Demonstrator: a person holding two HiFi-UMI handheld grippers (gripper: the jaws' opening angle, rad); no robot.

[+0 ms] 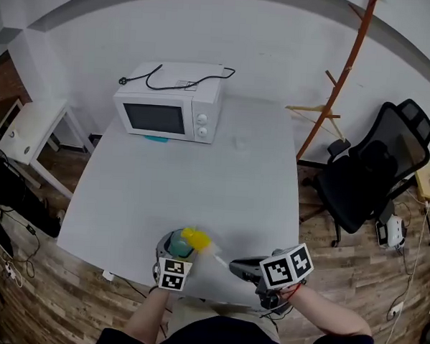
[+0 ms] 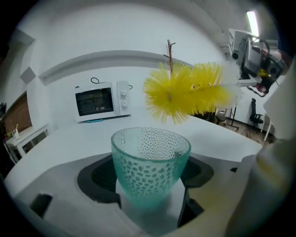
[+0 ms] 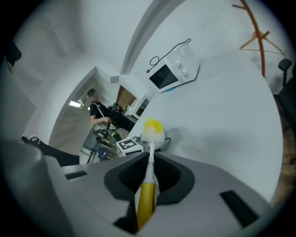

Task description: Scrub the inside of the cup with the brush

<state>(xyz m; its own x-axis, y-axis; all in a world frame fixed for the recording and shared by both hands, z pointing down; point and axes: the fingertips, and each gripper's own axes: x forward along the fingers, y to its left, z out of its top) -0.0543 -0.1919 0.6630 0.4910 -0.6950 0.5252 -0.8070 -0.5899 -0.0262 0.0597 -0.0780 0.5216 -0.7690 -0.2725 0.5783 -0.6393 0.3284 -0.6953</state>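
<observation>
A teal dimpled glass cup (image 2: 150,166) stands upright between the jaws of my left gripper (image 2: 150,201), which is shut on its lower part. In the head view the cup (image 1: 175,245) is near the table's front edge. A brush with a yellow bristle head (image 2: 187,92) hovers just above and to the right of the cup's rim, outside the cup. My right gripper (image 3: 147,185) is shut on the brush's yellow handle (image 3: 144,201), and the white stem points toward the bristle head (image 3: 153,129). In the head view the right gripper (image 1: 240,267) is to the right of the cup.
A white microwave (image 1: 170,104) with a black cord on top stands at the far side of the grey table (image 1: 200,181). A black office chair (image 1: 373,172) and a wooden stand (image 1: 334,102) are to the right. A person (image 3: 95,111) stands far off.
</observation>
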